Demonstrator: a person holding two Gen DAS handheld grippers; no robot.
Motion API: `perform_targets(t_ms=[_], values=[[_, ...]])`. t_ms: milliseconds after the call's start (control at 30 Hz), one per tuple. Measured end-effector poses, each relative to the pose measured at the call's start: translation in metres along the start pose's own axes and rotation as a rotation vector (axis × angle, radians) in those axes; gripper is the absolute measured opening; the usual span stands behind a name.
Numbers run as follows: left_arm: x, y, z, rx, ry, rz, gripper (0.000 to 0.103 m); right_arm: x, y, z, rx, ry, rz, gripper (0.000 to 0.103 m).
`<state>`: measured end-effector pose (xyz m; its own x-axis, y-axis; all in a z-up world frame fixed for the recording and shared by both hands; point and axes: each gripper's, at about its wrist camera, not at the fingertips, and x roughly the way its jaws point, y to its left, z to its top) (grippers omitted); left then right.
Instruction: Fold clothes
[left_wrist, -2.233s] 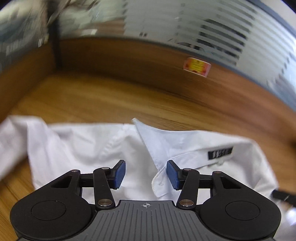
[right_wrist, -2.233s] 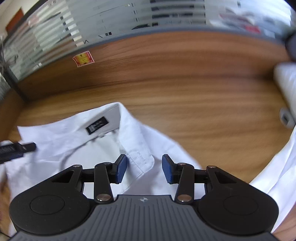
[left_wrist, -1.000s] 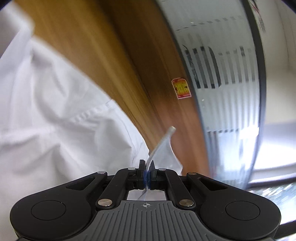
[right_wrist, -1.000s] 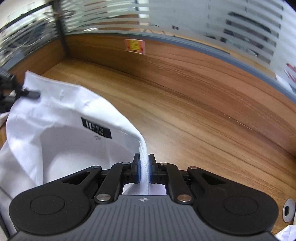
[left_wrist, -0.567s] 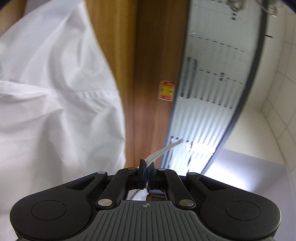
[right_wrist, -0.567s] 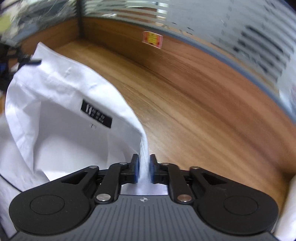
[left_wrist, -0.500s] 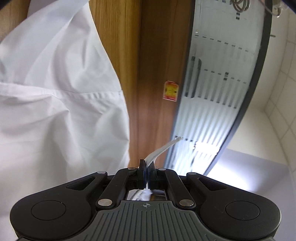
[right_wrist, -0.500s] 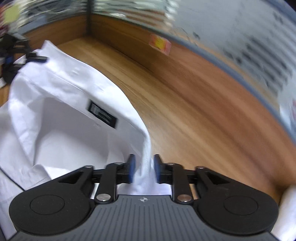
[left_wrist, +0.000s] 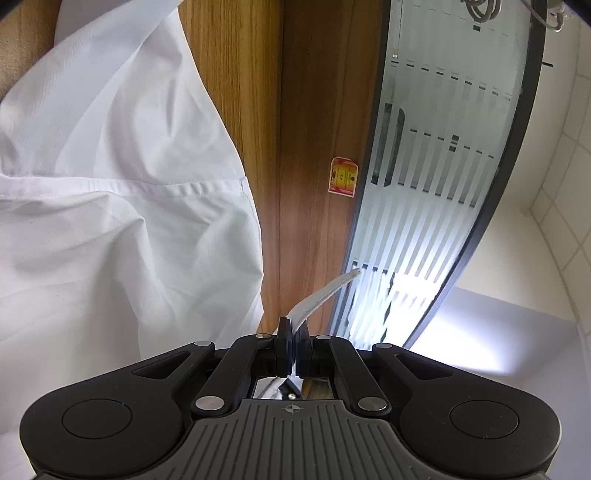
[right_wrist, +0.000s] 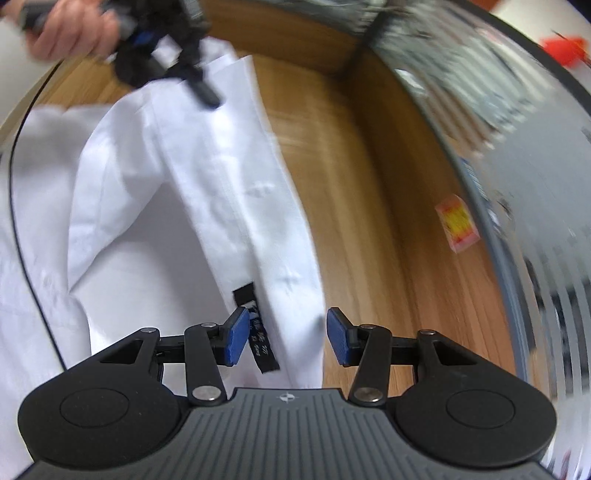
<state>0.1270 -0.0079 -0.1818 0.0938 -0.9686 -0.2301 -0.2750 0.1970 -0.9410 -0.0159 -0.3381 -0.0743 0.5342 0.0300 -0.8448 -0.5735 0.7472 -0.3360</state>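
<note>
— What do we have nearest us on the left side?

— Our left gripper (left_wrist: 294, 345) has its jaws pressed together on a thin edge of the white shirt (left_wrist: 118, 236); a strip of the fabric sticks out past the tips toward 1 o'clock. The rest of the shirt billows from 9 to 11 o'clock.

— And on the right?

— Our right gripper (right_wrist: 287, 339) stands wide open, blue pads (right_wrist: 236, 336) apart and holding nothing. The shirt's collar band lies between them, its black label (right_wrist: 258, 332) just beside the left pad.

— Farther out?

— The shirt stretches toward 11 o'clock over the wooden desk (right_wrist: 354, 206), up to the other gripper, held by a hand (right_wrist: 70, 31). At 2 o'clock we see a red-and-yellow sticker (right_wrist: 458, 229) on the wooden partition, with frosted striped glass (left_wrist: 443, 184) beyond. This view is blurred.
</note>
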Motion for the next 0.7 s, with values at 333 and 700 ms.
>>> perform_targets(t_ms=[333,700], values=[[-0.01,0.015,0.005,-0.035,-0.058,-0.029,0.003,0.019,0.004,0.009,-0.091,0.03,0.17,0.006],[-0.015,0.027,0.01,-0.088,-0.076,-0.058,0.003,0.0,-0.026,-0.006,0.206,-0.067,0.209,0.007]])
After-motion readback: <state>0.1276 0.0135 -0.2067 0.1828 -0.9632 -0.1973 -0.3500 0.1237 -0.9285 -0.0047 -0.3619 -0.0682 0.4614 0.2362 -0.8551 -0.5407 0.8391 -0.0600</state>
